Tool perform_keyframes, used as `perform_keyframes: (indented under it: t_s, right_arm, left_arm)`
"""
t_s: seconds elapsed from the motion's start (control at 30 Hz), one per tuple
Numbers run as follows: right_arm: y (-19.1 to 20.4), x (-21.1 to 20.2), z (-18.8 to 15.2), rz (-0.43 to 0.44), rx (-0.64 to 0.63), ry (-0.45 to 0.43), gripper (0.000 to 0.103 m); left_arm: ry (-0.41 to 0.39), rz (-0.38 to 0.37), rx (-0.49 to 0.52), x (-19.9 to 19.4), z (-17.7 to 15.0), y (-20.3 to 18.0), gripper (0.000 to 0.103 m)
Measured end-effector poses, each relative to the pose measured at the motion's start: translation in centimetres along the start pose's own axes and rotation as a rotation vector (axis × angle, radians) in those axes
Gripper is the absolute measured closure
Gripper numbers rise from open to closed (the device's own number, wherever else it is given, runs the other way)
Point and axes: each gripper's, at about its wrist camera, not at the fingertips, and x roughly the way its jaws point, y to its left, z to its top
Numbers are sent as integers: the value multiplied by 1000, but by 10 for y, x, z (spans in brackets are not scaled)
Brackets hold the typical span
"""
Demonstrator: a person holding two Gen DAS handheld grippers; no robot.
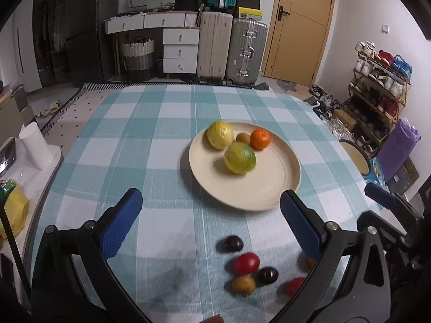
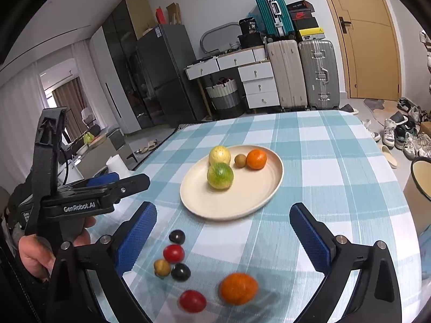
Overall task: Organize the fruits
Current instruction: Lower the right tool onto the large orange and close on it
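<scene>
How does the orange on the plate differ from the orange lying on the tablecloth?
The orange on the plate sits at the plate's far edge beside a small brown fruit; the orange on the tablecloth lies loose near the right gripper. The tablecloth one looks larger, being nearer. Both are round and orange.

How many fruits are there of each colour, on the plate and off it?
Yellow or yellow-green: 2
Orange: 2
Brown: 2
Red: 2
Dark: 2
Total: 10
</scene>
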Motion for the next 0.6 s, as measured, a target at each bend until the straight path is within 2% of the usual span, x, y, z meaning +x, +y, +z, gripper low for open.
perform_keyframes:
  t_s: [0.07, 0.2, 0.43, 0.6]
  right_arm:
    - [0, 0, -5, -2, 3, 11, 2]
    - [1, 3, -16, -20, -7, 41, 2]
    - [-1, 9, -35, -28, -5, 93, 2]
    - [-10, 11, -46, -6, 49, 127, 2]
  left_arm:
    - [18, -3, 8, 1, -8, 0, 1]
    - [63, -41, -39, 4, -20, 11, 1]
    - [85, -42, -51, 7, -39, 27, 1]
    - [116, -21, -53, 13, -51, 36, 1]
